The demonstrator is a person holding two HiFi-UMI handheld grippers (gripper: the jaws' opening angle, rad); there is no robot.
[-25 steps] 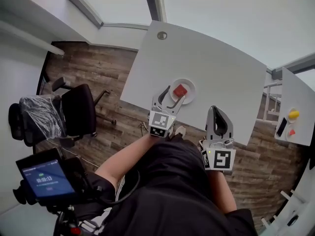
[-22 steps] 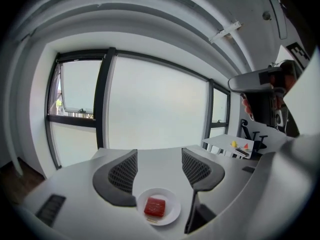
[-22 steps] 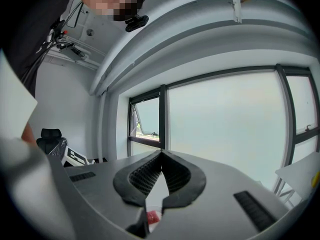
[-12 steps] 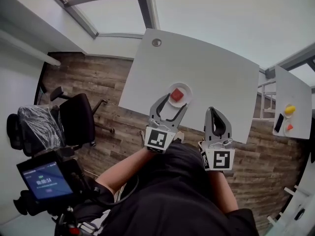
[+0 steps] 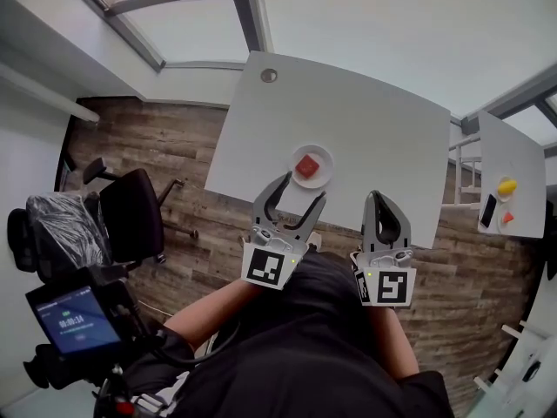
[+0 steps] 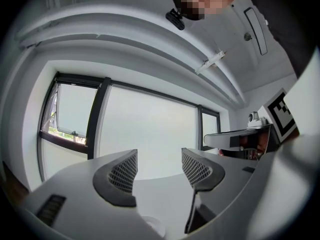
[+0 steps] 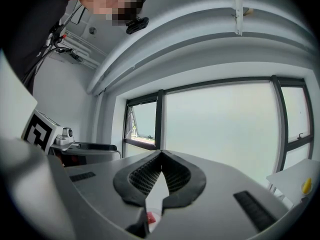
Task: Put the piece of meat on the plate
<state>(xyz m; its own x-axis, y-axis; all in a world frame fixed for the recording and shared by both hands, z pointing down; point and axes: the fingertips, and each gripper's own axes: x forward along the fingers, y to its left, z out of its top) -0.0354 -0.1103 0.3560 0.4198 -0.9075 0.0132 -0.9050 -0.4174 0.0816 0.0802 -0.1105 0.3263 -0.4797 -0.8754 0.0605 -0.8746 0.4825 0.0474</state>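
A red piece of meat (image 5: 306, 166) lies on a small white plate (image 5: 322, 178) near the front edge of the white table (image 5: 392, 129). In the head view my left gripper (image 5: 303, 190) is open and empty, its fingertips just short of the plate on the near side. My right gripper (image 5: 380, 197) is shut, empty, and held at the table's front edge to the right of the plate. In the left gripper view the left gripper (image 6: 159, 169) stands wide apart over the plate's rim (image 6: 152, 227). In the right gripper view the right gripper (image 7: 161, 155) is shut, and the meat (image 7: 150, 217) shows below it.
A black office chair (image 5: 130, 216) stands on the wood floor to the left. A second white table (image 5: 513, 159) at the right carries a yellow object (image 5: 506, 185) and small items. A device with a lit screen (image 5: 74, 320) sits at lower left.
My left gripper has drawn back from the plate toward the person, jaws open. The meat stays on the plate. The right gripper has hardly moved.
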